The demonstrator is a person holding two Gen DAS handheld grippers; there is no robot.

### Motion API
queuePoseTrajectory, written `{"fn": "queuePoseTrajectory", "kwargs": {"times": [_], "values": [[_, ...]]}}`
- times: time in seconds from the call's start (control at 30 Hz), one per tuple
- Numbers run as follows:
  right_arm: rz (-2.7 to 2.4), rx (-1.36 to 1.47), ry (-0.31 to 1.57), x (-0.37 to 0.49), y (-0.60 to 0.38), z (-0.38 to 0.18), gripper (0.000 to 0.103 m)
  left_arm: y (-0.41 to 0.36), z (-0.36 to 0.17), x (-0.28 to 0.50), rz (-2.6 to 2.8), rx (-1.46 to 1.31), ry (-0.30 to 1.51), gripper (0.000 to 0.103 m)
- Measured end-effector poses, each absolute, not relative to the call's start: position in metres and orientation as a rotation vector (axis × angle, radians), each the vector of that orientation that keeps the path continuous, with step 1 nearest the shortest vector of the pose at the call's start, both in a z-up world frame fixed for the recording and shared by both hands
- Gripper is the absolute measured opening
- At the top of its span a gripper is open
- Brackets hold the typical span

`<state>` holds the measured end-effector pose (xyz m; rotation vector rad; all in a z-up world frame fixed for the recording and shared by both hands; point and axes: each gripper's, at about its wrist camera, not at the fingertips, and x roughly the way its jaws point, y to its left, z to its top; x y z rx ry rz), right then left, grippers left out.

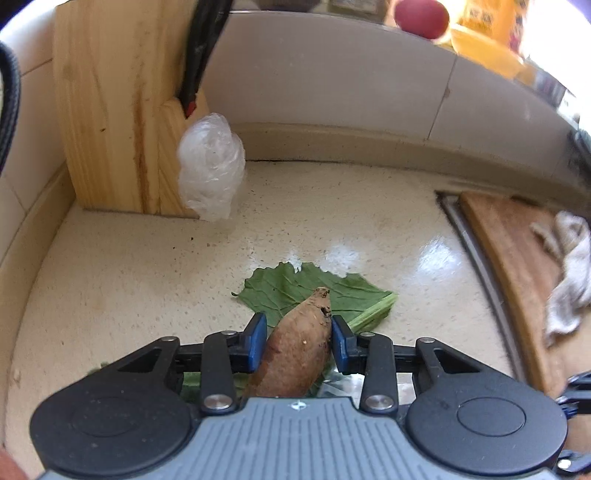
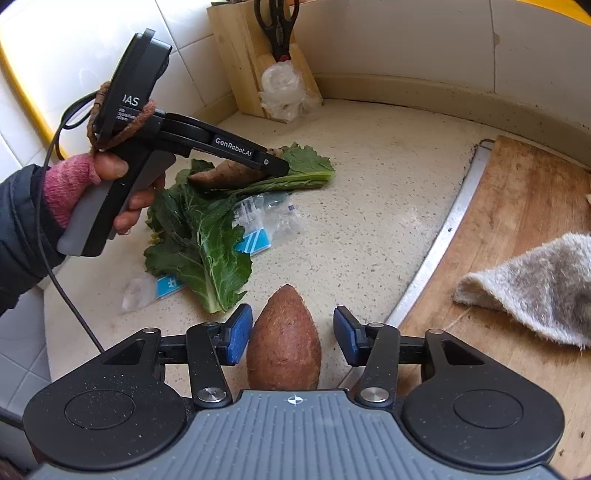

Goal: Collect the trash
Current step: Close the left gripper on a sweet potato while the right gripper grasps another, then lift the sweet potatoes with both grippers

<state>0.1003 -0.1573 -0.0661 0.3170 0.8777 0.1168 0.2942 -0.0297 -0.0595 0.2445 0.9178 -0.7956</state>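
My left gripper [image 1: 299, 341] is shut on a slim brown sweet potato [image 1: 299, 350], with both blue pads against its sides above a green leaf [image 1: 295, 291]. The right wrist view shows that left gripper [image 2: 277, 166] in a person's hand, with the slim sweet potato [image 2: 221, 175] over the leafy greens [image 2: 199, 236]. My right gripper [image 2: 291, 332] stands around a fatter sweet potato [image 2: 284, 347] on the counter. Its left pad touches the potato and its right pad stands clear, so it is open. Clear plastic wrappers [image 2: 266, 218] with blue labels lie by the greens.
A wooden knife block [image 2: 240, 55] with scissors [image 2: 277, 26] stands in the back corner, with a crumpled clear plastic bag [image 2: 282, 92] at its foot. At the right a wooden cutting board [image 2: 517, 221] carries a grey cloth [image 2: 535, 284]. A tiled wall bounds the speckled counter.
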Motion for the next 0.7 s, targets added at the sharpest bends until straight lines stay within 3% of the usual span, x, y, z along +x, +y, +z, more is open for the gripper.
{"fn": "queuePoseTrajectory", "kwargs": {"times": [0.7], "values": [[0.107,0.603,0.804,0.097,-0.199,-0.058,0.047,0.011,-0.013,0.268,-0.786,0.046,0.893,0.029]]}}
